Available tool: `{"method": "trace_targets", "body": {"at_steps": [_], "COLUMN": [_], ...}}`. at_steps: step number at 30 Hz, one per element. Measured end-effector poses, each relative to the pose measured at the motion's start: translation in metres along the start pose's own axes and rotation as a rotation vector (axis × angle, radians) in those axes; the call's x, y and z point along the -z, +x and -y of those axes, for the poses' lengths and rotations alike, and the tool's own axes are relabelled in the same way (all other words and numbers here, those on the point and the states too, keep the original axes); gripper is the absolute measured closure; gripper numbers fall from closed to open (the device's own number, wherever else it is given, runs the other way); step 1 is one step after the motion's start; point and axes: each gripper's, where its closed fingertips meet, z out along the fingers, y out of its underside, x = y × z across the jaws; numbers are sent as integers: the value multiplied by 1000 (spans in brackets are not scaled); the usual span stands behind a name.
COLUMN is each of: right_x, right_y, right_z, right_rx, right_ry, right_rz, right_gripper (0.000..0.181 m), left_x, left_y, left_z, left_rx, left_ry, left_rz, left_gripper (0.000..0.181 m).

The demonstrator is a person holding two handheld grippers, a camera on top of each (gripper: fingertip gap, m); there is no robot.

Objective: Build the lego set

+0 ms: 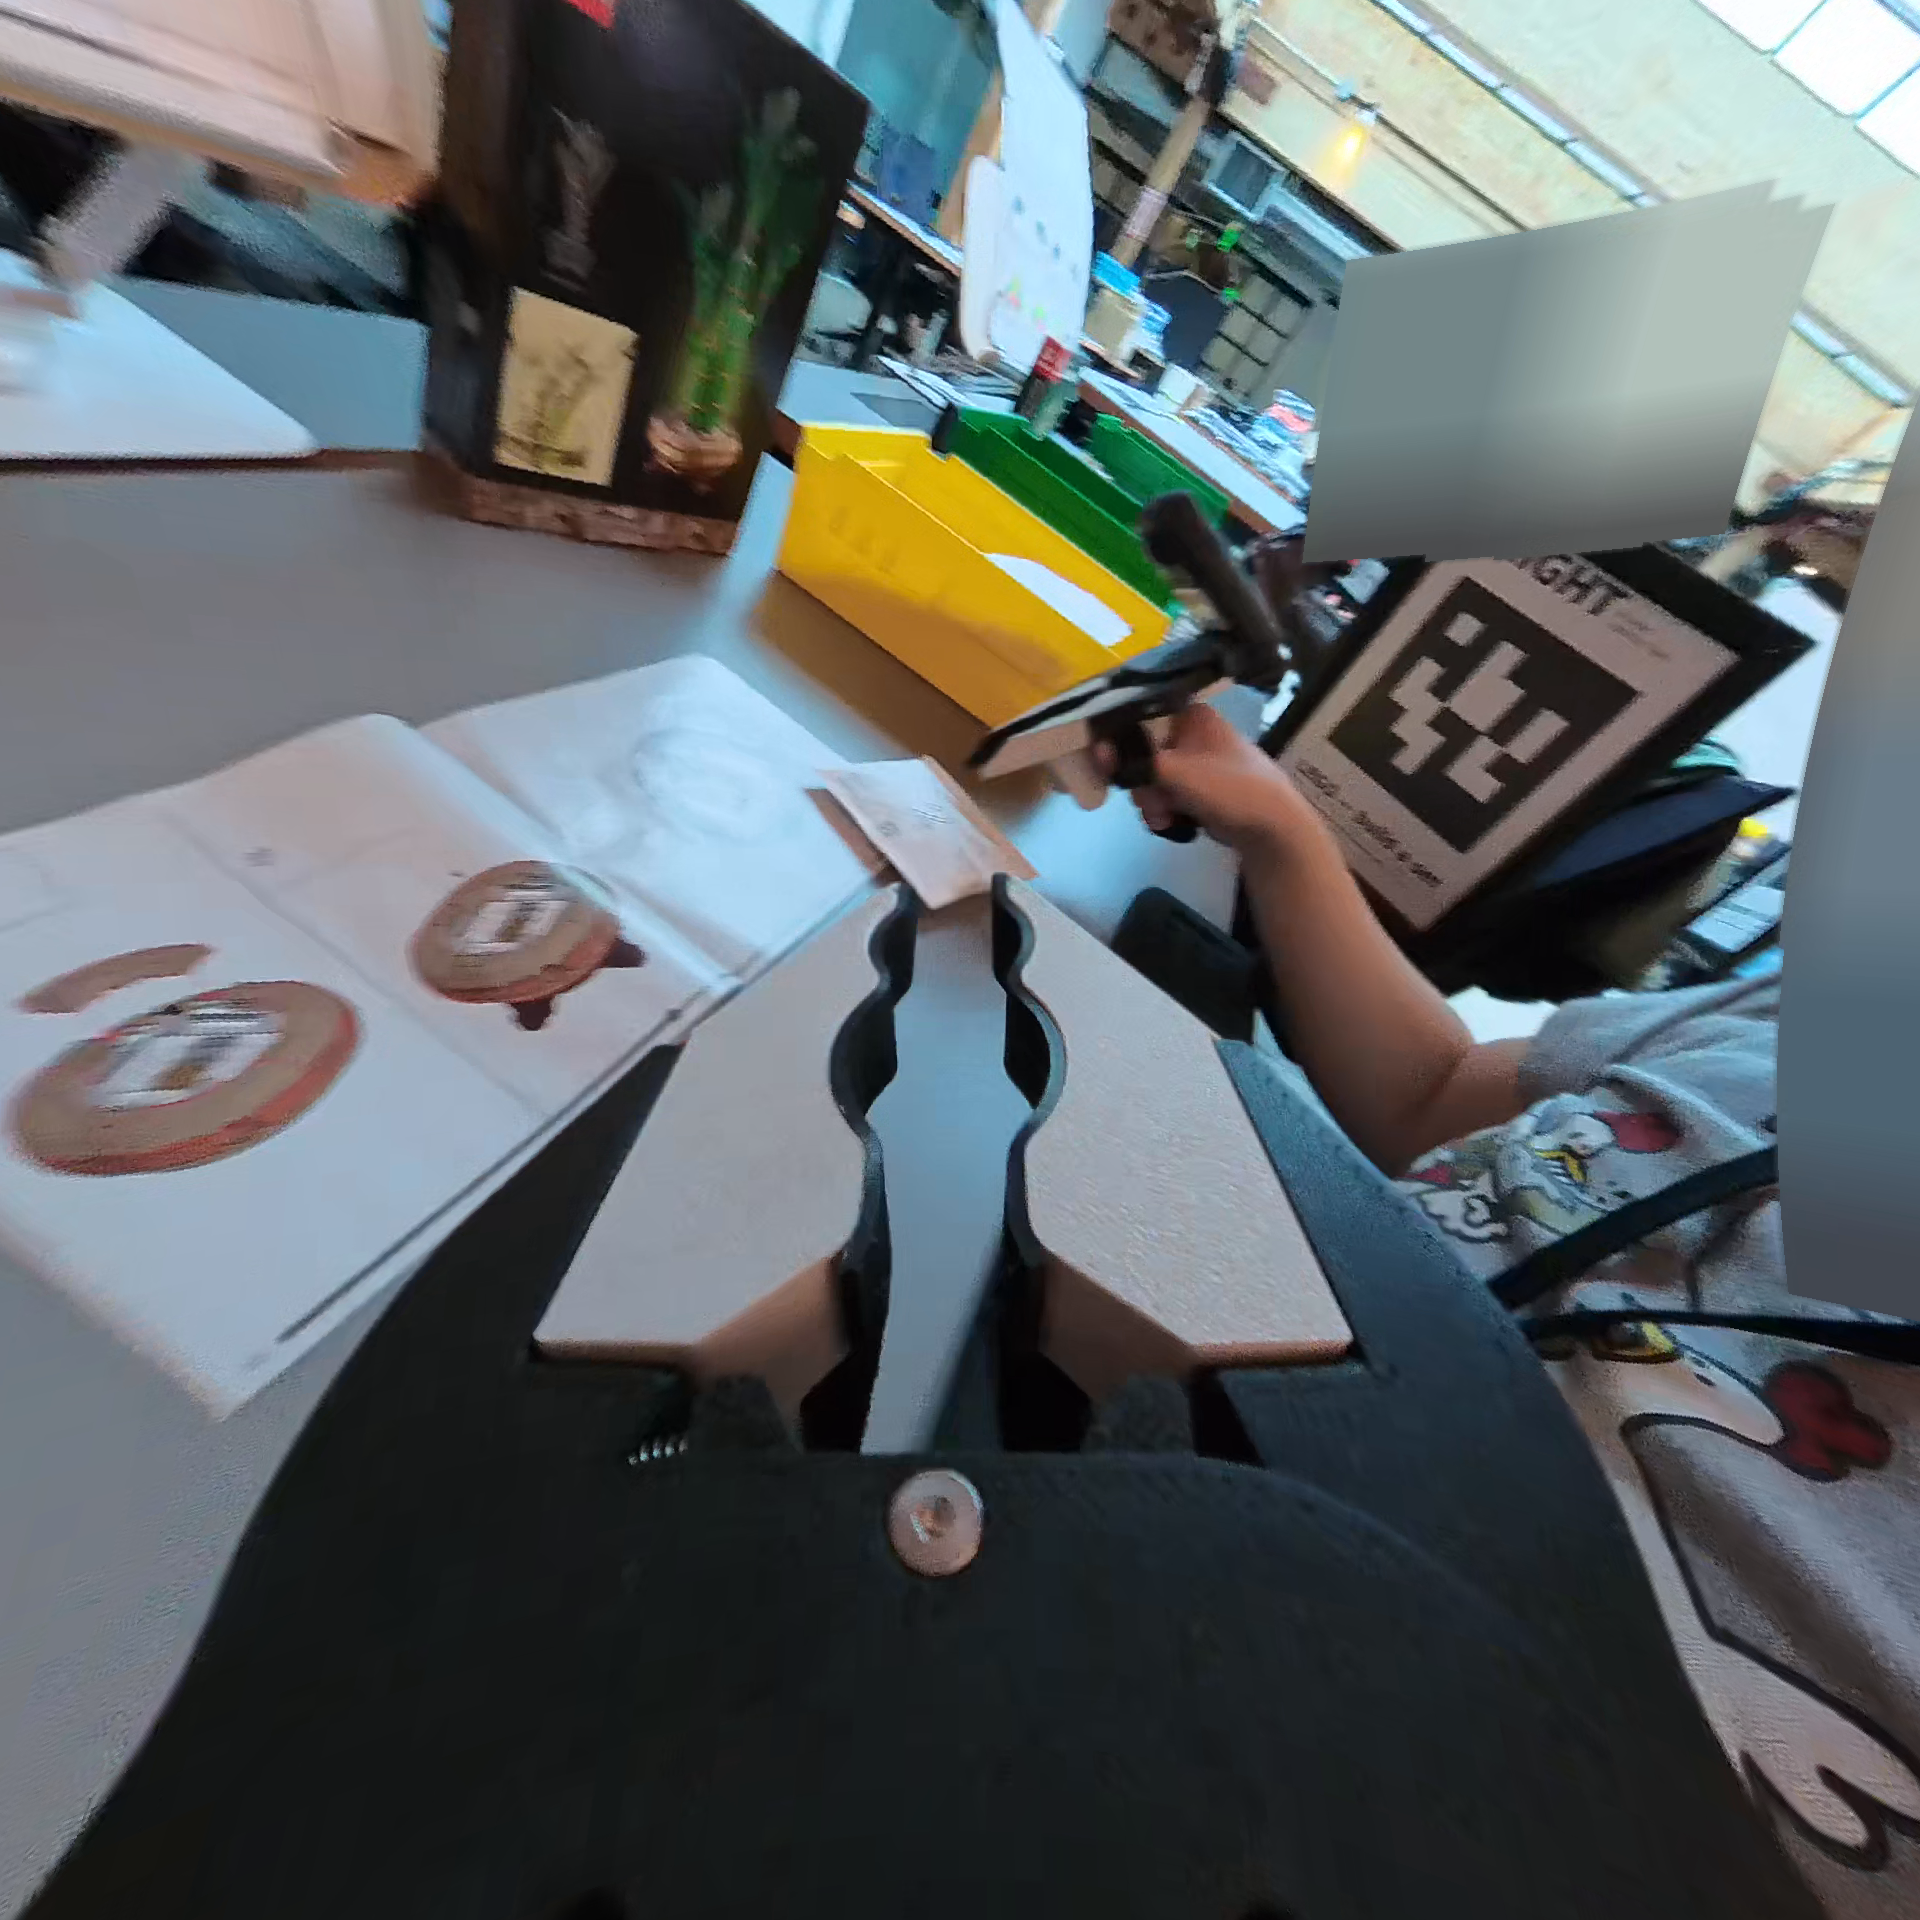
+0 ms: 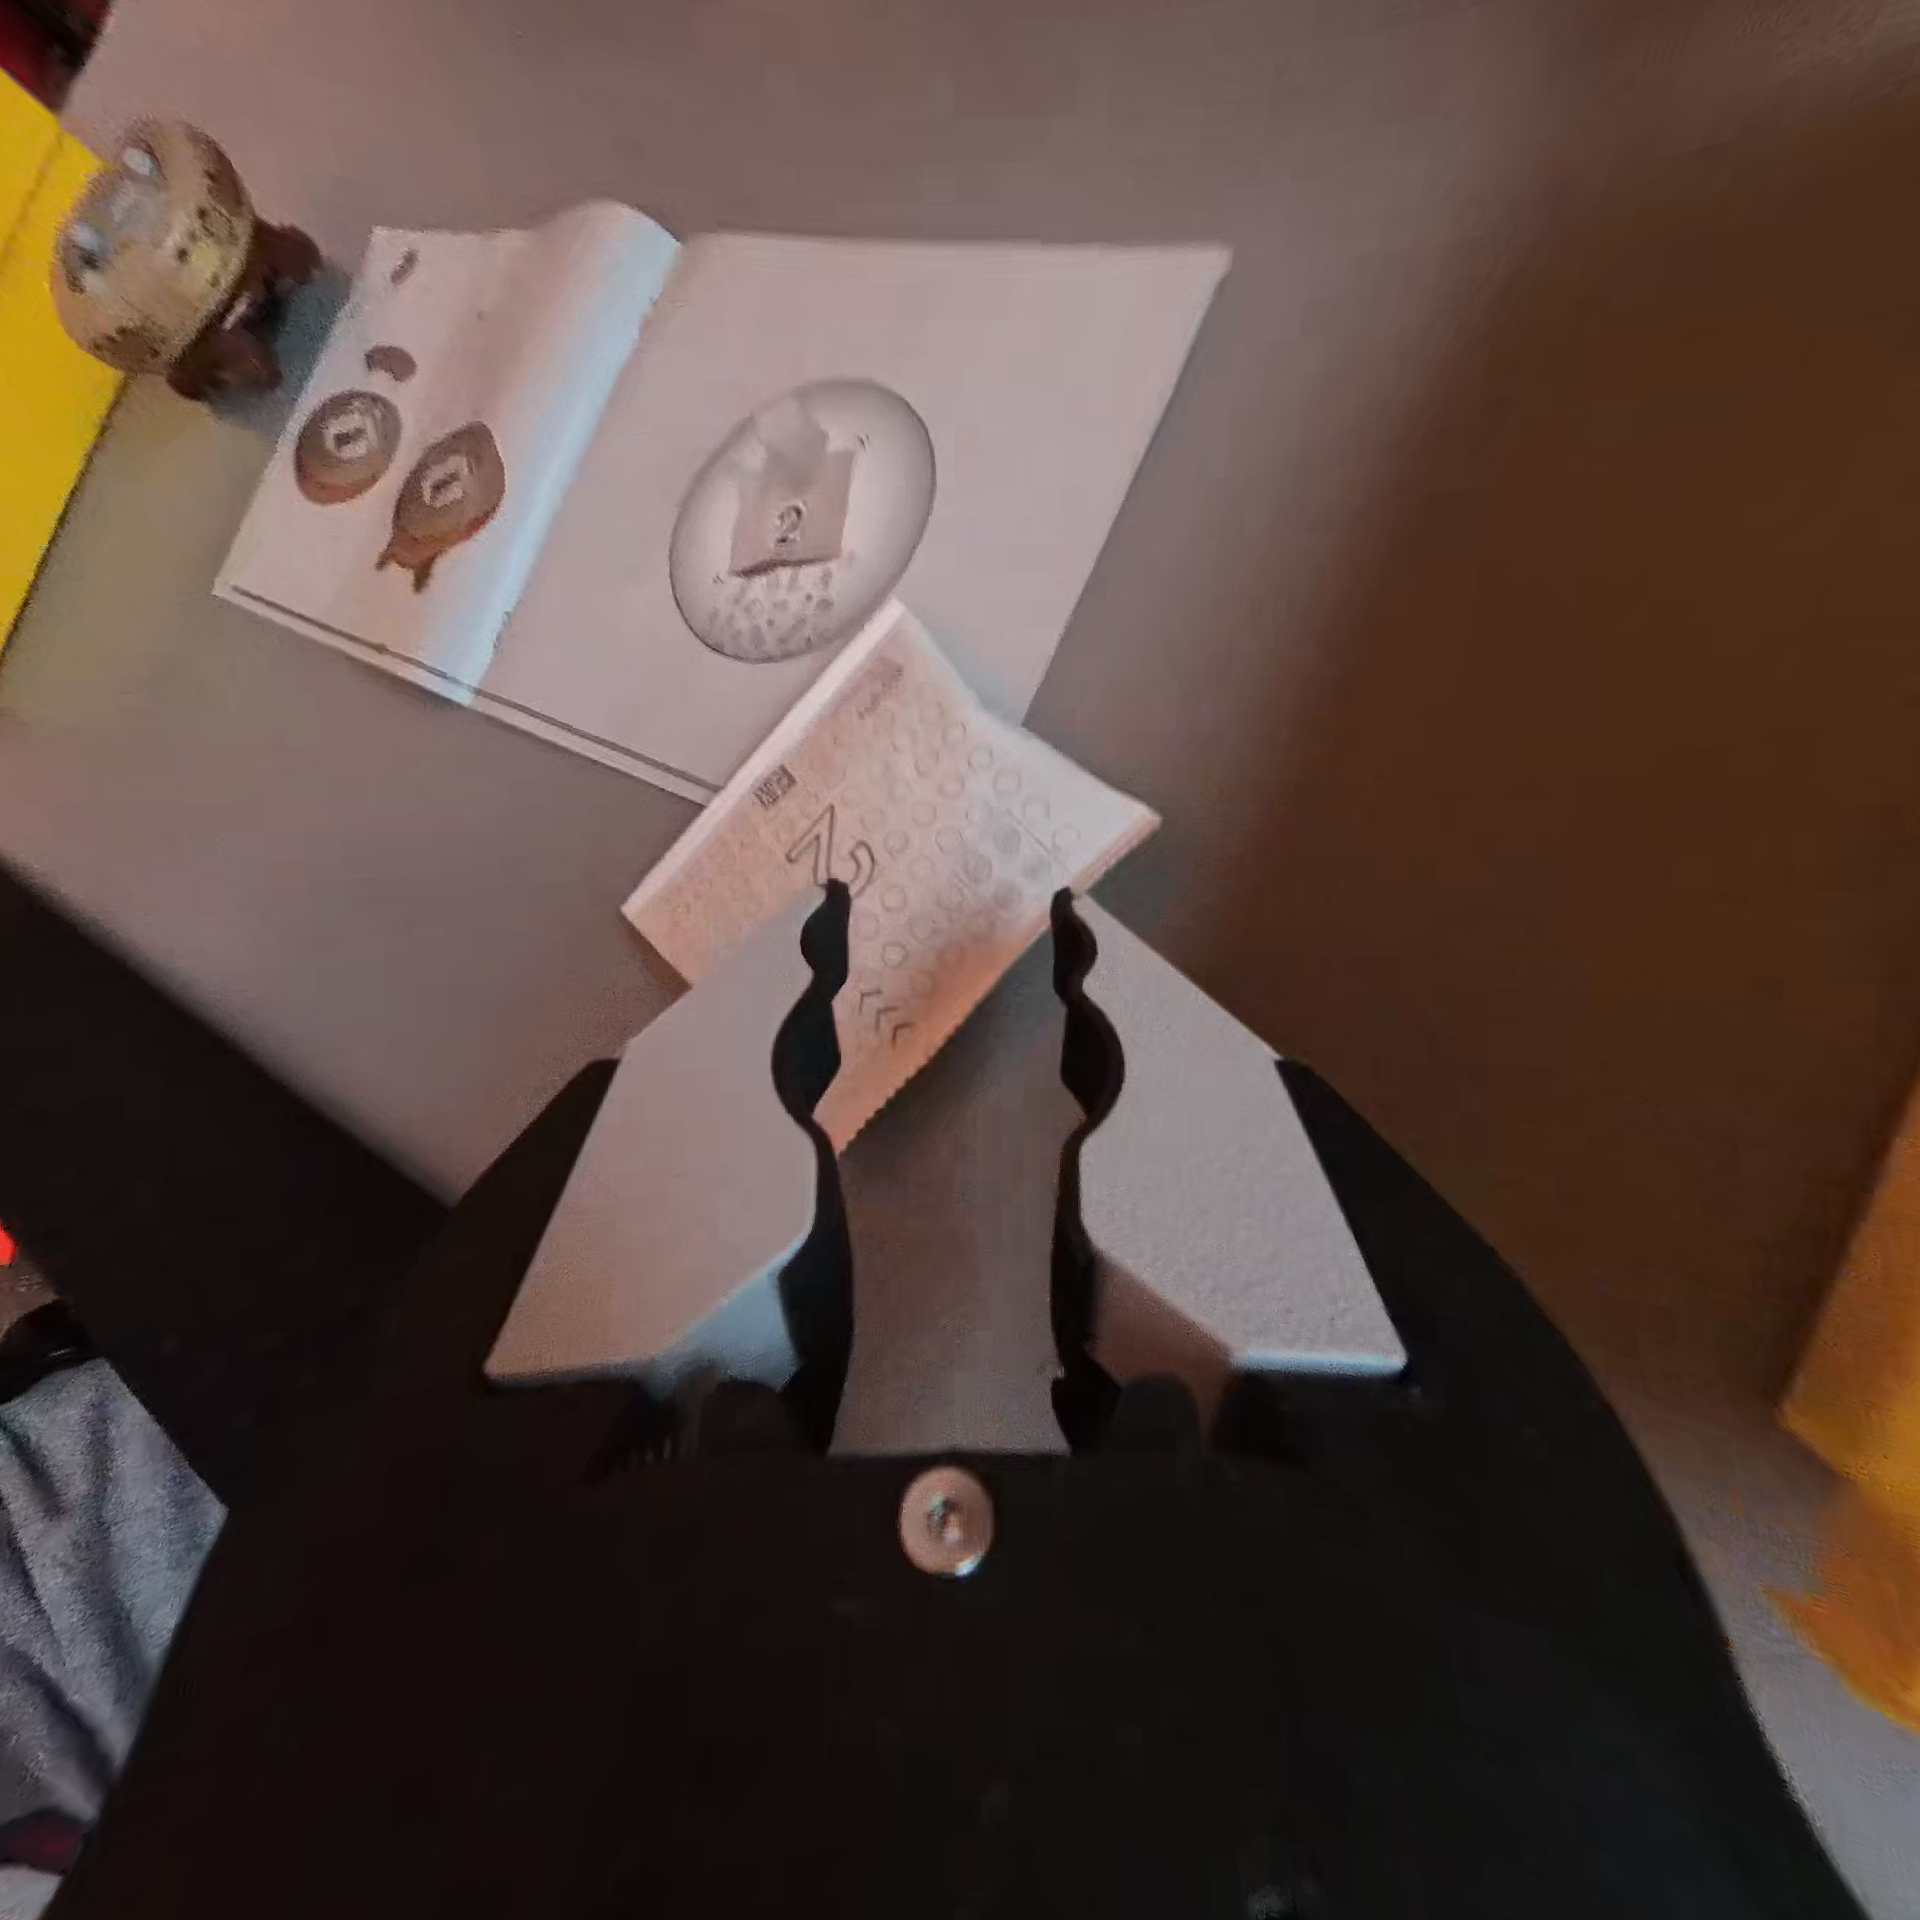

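— On the table's left, why is the instruction booklet (image 2: 727, 457) lying open?

— Likely for reference, I judge; the paper parts bag (image 2: 894, 862) rests on its near corner.

— And the grippers?

— Left gripper (image 1: 956, 894): narrow gap, empty, bag just beyond its tips. Right gripper (image 2: 945, 899): wider, empty, above the bag.

Instruction booklet (image 2: 935, 343): matt paper. Yellow bin (image 1: 966, 582), at its 2 o'clock: smooth glossy plastic. Table (image 1: 260, 603): smooth, matt.

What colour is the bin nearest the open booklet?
Yellow bin, clearest in the left wrist view.
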Motion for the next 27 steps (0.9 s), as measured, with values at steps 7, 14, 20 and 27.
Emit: {"method": "trace_targets", "body": {"at_steps": [7,14,20,27], "right_x": [3,-9,17,25], "right_y": [-6,-28,-42,-135], "right_z": [-33,-53,-23,-11], "right_rx": [-145,-203,4,531], "right_ry": [-15,-88,22,-44], "right_rz": [14,129,85,123], "right_gripper": [143,168,177,181], "left_x": [-5,10,20,16], "left_y": [3,-1,-4,-9], "left_z": [-21,-22,-27,-55], "left_rx": [-59,-11,-19,-178], "left_ry": [-44,18,16,-68], "left_rz": [21,-5,8,87], "left_gripper": [170,171,172,165]}}
